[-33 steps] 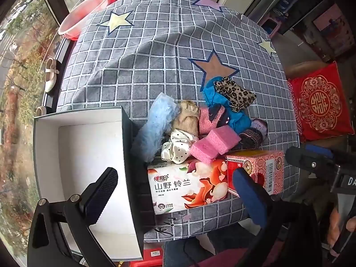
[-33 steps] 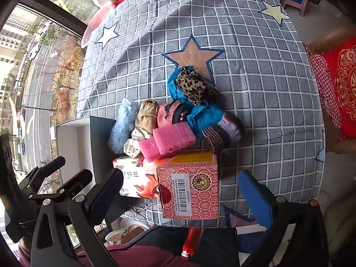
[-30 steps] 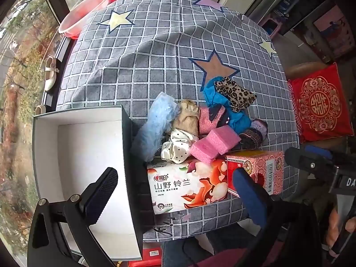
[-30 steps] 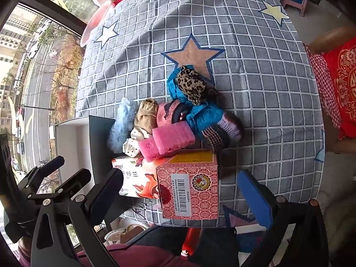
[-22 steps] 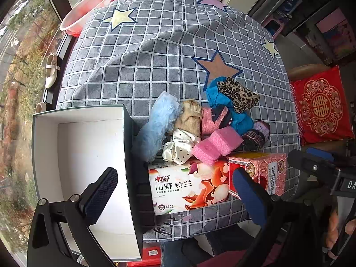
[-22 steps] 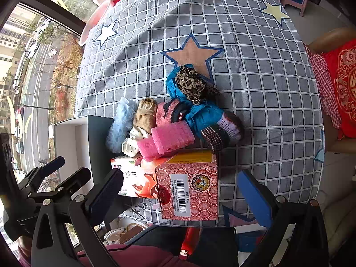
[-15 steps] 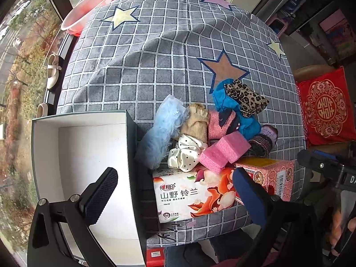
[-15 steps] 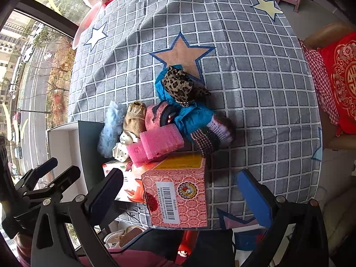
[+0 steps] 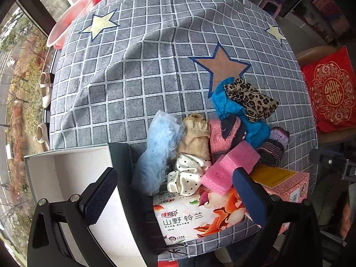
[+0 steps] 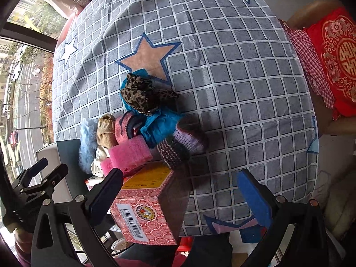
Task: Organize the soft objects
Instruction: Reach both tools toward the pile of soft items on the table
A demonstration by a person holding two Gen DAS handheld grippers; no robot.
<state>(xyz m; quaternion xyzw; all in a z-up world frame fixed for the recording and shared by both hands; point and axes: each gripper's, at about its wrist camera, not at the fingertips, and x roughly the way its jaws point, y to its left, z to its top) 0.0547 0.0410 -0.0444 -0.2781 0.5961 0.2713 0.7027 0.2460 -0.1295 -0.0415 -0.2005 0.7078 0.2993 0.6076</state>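
Presently: pink sponge block [image 9: 230, 168], centre frame, light, squashy; grip its long sides. Left gripper [image 9: 173, 194] and right gripper [image 10: 184, 190] both spread, empty.

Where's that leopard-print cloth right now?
In both wrist views the leopard-print cloth lies on top of the blue fabric, at the far end of the soft pile, just below the tan star on the tablecloth.

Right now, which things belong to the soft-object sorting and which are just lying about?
Job: white box, blue fluff, beige sock, dotted scrunchie, pink sponge, leopard cloth.
Lying about: tissue pack, red carton, pink basin.
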